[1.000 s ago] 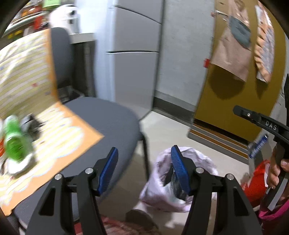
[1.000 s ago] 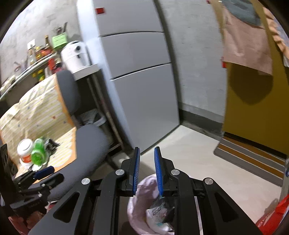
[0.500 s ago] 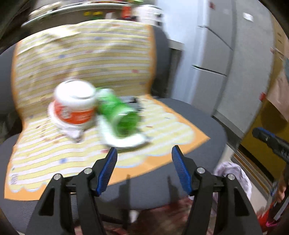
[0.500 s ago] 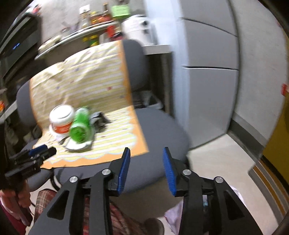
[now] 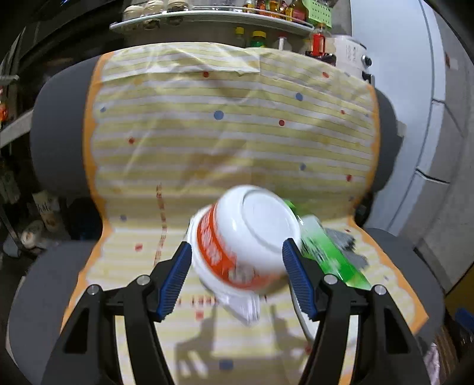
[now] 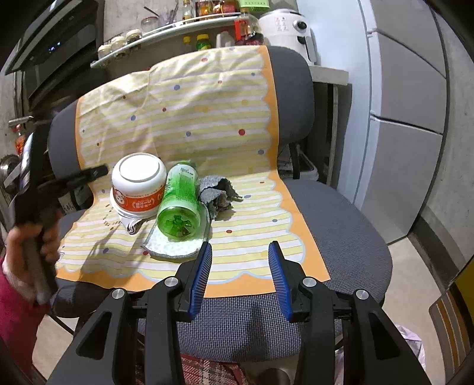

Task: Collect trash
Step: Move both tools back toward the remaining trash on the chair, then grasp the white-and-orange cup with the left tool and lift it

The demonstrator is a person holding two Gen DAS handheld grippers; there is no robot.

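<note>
An upturned white-and-orange noodle cup [image 6: 139, 183] stands on a striped cloth [image 6: 237, 225] spread over a grey chair [image 6: 340, 222]. A green plastic bottle [image 6: 179, 201] lies on its side right of the cup, resting on a white pad [image 6: 174, 245]. A crumpled grey rag [image 6: 217, 192] lies behind it. My left gripper [image 5: 236, 245] is open, and the cup [image 5: 246, 237] sits just past its tips, filling the gap between them; the bottle [image 5: 328, 254] shows at the right. My right gripper [image 6: 240, 245] hangs open over the seat's front with nothing in it, just short of the bottle.
A grey fridge [image 6: 408, 148] stands right of the chair. Behind it is a shelf of jars [image 6: 177, 23]. A pale trash bag [image 6: 411, 346] sits on the floor at bottom right. A person's hand [image 6: 26, 240] holds the left tool at the far left.
Both grippers have swung from the trash bag on the floor to the chair. The right jaws have widened. The left gripper has come up close to the cup.
</note>
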